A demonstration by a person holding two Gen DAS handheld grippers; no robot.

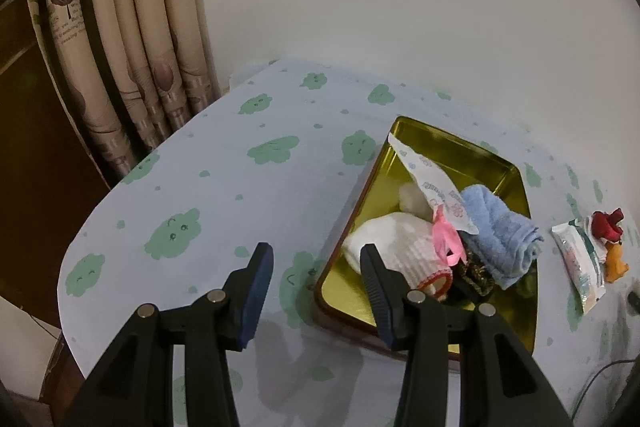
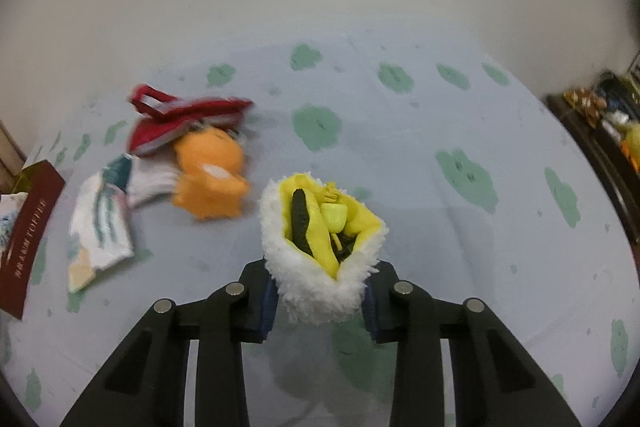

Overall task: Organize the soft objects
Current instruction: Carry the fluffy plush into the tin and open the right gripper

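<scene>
The right hand-held gripper [image 2: 320, 301] clamps the fluffy pouch [image 2: 322, 259], the tin [image 1: 516, 179] lying off leftward, nearer the half-open, empty left hand-held gripper [image 1: 316, 293].

White fluffy pouch [image 2: 320, 287] with yellow inside, standing open-side up. Orange plush toy [image 2: 210, 183] and red bag [image 2: 180, 123] lying together on cloth. Blue towel [image 1: 500, 231], white knit hat [image 1: 396, 247] inside gold tin [image 1: 460, 155].
</scene>
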